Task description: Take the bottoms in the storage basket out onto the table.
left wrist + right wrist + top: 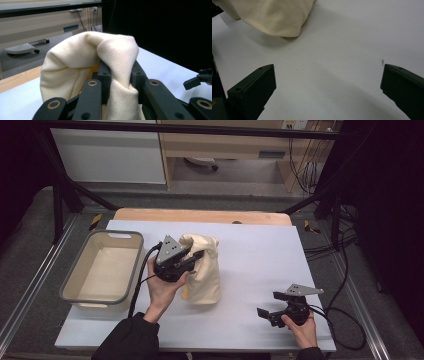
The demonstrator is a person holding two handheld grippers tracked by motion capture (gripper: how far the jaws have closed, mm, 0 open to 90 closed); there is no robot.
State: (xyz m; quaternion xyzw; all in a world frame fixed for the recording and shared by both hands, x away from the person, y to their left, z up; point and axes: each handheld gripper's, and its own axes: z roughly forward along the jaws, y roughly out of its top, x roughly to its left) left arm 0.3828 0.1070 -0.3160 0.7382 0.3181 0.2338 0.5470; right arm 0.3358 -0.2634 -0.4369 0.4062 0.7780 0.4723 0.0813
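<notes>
Surface: a table [260, 270] with a pale sheet over it; a strip of bare wood shows at its far edge, and desks, cables and a grey floor lie beyond.
Left gripper [192, 257]: raised off the sheet in the person's left hand [162, 292], its jaws pointing toward the right side of the table.
Left gripper state: clamped on a fold of the bag; in the left gripper view the cloth is squeezed between the two black jaws and bulges out above them.
Bag [205, 270]: cream cloth, standing on the sheet right at the left jaws, its top edge bunched and folded over where they pinch it; its base rests on the sheet just in front of that hand.
Bin [102, 267]: grey-rimmed, beige inside, sitting just behind and beside the left gripper, on the side away from the bag.
Right gripper [267, 306]: held low over the sheet in the right hand [302, 327], jaws pointing toward the bag.
Right gripper state: jaws spread wide with bare sheet between them.
Bag from the right gripper: ahead of the jaws and well apart from them, its lower corner [287, 30] resting on the sheet.
</notes>
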